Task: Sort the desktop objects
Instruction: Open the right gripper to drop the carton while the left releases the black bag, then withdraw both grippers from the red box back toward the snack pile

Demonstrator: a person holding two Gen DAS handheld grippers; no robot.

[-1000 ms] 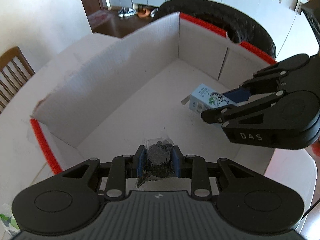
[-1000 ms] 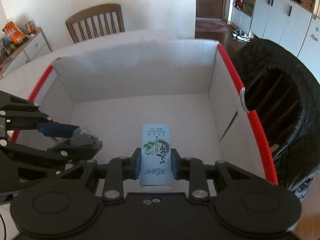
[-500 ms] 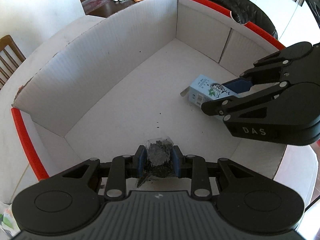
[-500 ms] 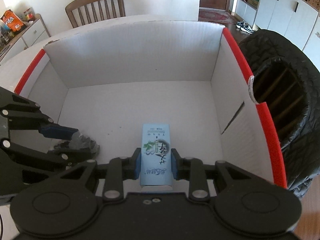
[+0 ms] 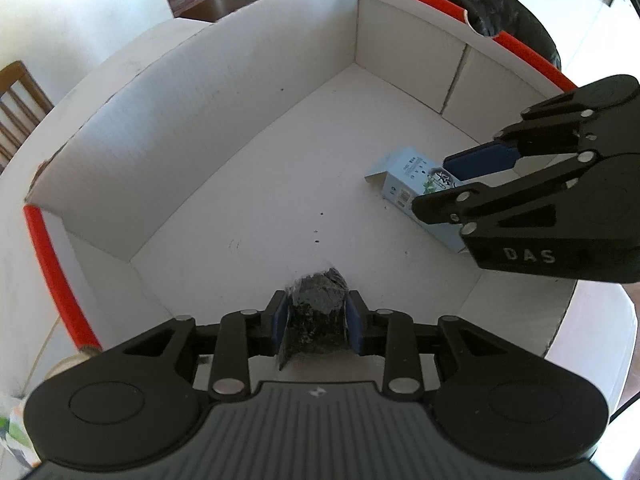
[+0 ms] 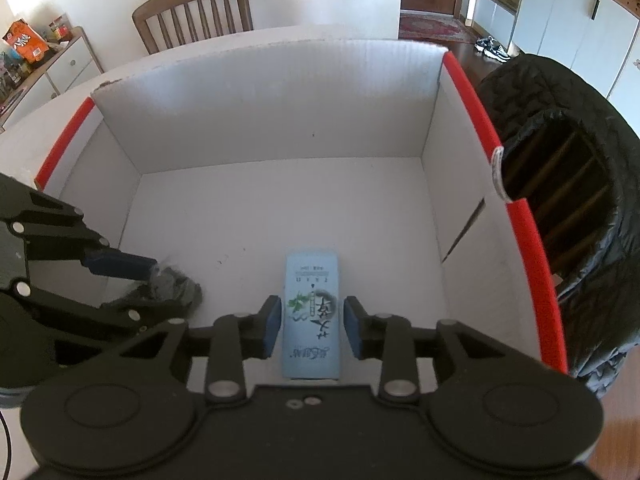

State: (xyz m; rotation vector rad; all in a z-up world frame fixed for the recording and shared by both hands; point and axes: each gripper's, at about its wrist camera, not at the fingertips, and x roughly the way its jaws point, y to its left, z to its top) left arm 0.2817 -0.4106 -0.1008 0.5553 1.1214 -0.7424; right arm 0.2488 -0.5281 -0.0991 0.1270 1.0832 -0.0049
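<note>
A white cardboard box [image 5: 256, 92] with red edge strips fills both views. My left gripper [image 5: 316, 322] is shut on a small clear packet of dark tea leaves [image 5: 316, 312], low over the box floor near the front wall. The packet also shows in the right wrist view [image 6: 172, 286]. My right gripper [image 6: 312, 326] has opened slightly; a gap shows on each side of the light blue tea carton [image 6: 311, 312], which lies on the box floor between the fingers. The carton also shows in the left wrist view [image 5: 412, 176].
A black-lined bin [image 6: 560, 208] stands right beside the box's right wall. A wooden chair [image 6: 196, 12] stands behind the table. A cabinet with snack bags [image 6: 32, 48] is at the far left. Dark crumbs dot the box floor [image 5: 318, 236].
Both grippers have lowered further into the box. The right gripper's fingers have parted off the blue carton, which now rests on the box floor. The left gripper still holds the packet.
</note>
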